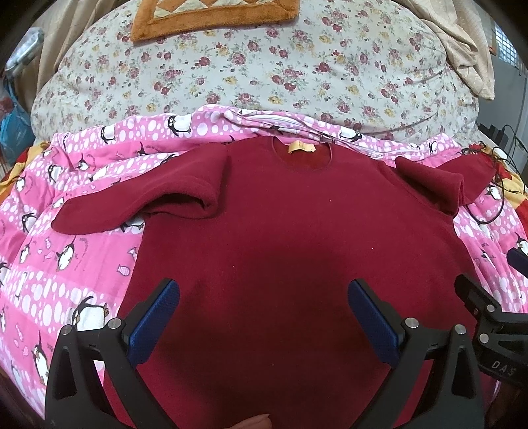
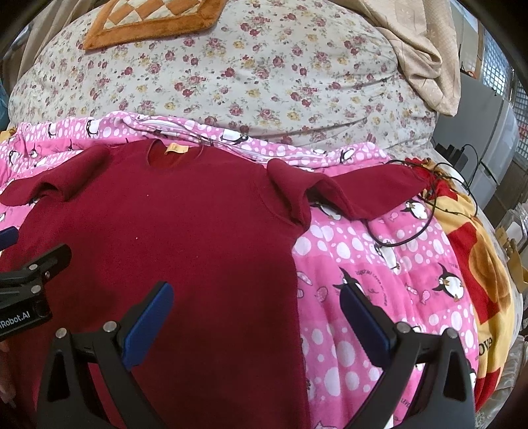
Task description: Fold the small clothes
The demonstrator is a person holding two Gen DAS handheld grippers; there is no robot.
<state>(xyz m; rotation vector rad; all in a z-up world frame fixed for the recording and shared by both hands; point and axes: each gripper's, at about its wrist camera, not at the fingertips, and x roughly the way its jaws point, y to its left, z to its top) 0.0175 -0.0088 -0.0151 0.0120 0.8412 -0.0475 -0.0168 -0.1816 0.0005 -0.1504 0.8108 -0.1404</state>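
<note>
Both grippers hang over a bed with their blue-padded jaws spread wide and nothing between them. At the bottom of the left wrist view, the left gripper (image 1: 264, 316) frames the lower body of a dark red sweater (image 1: 280, 231); whether its pads touch the cloth cannot be told. At the bottom of the right wrist view, the right gripper (image 2: 257, 320) straddles the garment's right-hand edge, one finger over red fabric, the other over the quilt.

That sweater lies spread front-up across the centre of both views, neckline toward the top of the frame with a yellow label (image 1: 301, 146) showing inside the collar. Its sleeves reach out to either side, each rumpled and partly folded near the shoulder.

Beneath it is a pink quilt (image 1: 49, 264) printed with penguins and white dots. Above that, in the upper half of each frame, a floral bedsheet (image 1: 264, 72) covers the mattress, and an orange-bordered cushion (image 1: 214, 13) sits at the top edge. A beige cloth (image 2: 419, 49) is heaped at the upper right. A yellow and red blanket (image 2: 475, 264) shows along the right edge of the right wrist view, with a thin black cable (image 2: 429, 214) looped across it and the quilt. Grey furniture stands beyond the bed at far right.
</note>
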